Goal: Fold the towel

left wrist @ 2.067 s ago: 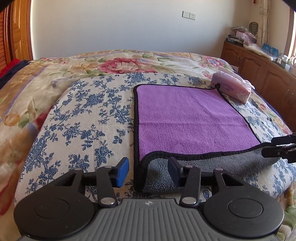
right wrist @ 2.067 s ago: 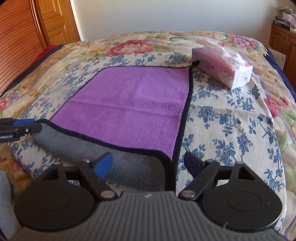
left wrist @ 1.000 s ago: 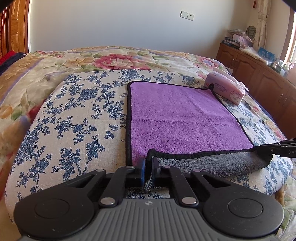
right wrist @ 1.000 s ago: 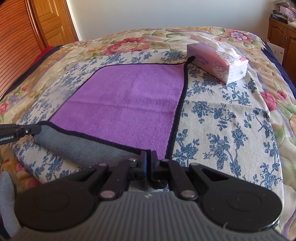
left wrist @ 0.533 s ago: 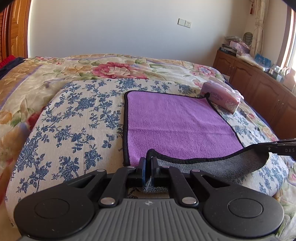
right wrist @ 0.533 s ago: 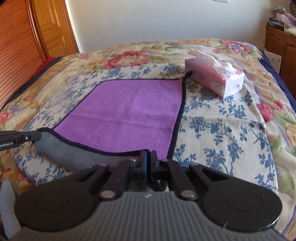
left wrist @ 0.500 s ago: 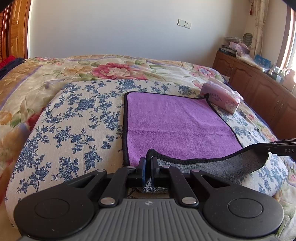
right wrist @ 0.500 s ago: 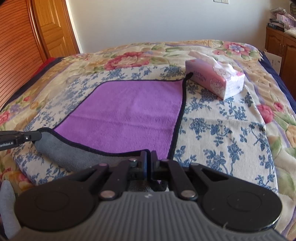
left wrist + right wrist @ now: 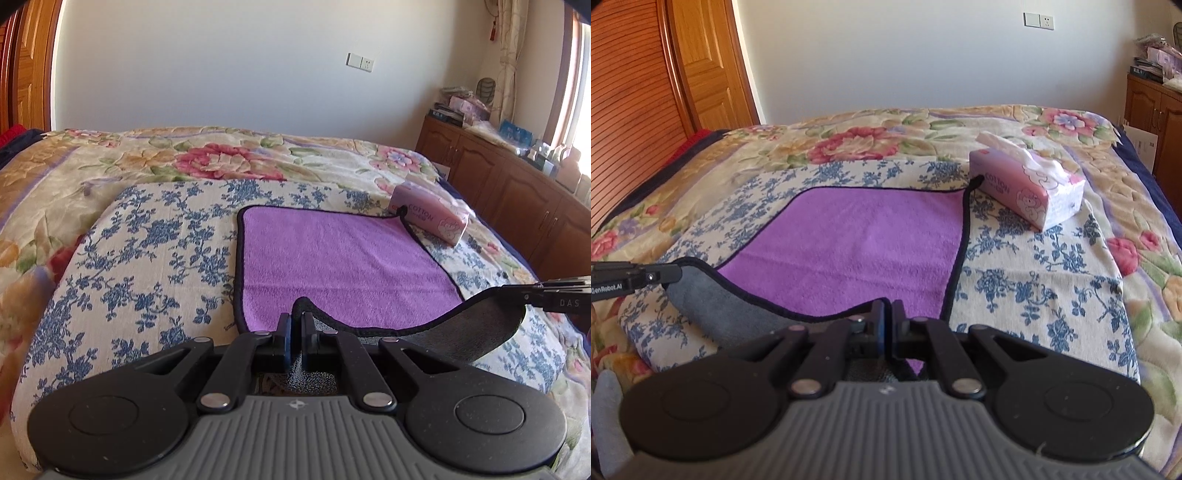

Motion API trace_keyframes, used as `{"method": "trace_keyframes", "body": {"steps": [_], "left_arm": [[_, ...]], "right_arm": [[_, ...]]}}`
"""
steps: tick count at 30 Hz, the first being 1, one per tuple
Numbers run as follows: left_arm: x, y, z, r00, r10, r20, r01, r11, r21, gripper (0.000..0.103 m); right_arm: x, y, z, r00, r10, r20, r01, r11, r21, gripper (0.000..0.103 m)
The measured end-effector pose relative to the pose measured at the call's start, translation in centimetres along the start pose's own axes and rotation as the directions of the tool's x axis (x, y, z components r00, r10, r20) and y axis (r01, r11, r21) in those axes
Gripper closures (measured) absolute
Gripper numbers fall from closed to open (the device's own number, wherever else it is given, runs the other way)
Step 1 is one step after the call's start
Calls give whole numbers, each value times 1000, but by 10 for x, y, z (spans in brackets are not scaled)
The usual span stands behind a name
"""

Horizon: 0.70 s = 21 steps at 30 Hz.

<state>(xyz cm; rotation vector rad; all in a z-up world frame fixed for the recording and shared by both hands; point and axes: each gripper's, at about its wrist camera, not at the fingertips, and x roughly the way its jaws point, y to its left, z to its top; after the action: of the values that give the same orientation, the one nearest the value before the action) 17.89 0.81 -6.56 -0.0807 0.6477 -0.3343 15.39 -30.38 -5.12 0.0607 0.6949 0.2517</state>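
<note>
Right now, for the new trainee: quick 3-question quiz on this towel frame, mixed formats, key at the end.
1. True or false: the left gripper is shut on a near corner of the towel.
2. What touches the towel's far right corner? A) tissue box B) pillow C) book
3. Fill in: the lifted near edge shows the towel's ____ underside.

Key: 1 true; 2 A; 3 grey. The right gripper also grips a near corner.

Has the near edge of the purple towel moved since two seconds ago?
Yes. The purple towel's near edge, then lying on the blue-flowered bedspread, now hangs lifted, grey underside showing, pinched by the left tool and right tool.
</note>
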Motion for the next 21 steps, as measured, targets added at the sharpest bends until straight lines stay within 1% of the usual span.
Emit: {"method": "trace_keyframes", "body": {"steps": [9, 21], "left_arm": [[0, -1, 9, 1000, 3, 27, -3, 1000, -3, 97], [16, 0, 24, 999, -3, 41, 2, 1000, 6, 97]], "right_arm": [[4, 0, 9, 1000, 1, 27, -1, 1000, -17, 99], [19, -7, 22, 999, -14, 45, 16, 999, -32, 99]]}}
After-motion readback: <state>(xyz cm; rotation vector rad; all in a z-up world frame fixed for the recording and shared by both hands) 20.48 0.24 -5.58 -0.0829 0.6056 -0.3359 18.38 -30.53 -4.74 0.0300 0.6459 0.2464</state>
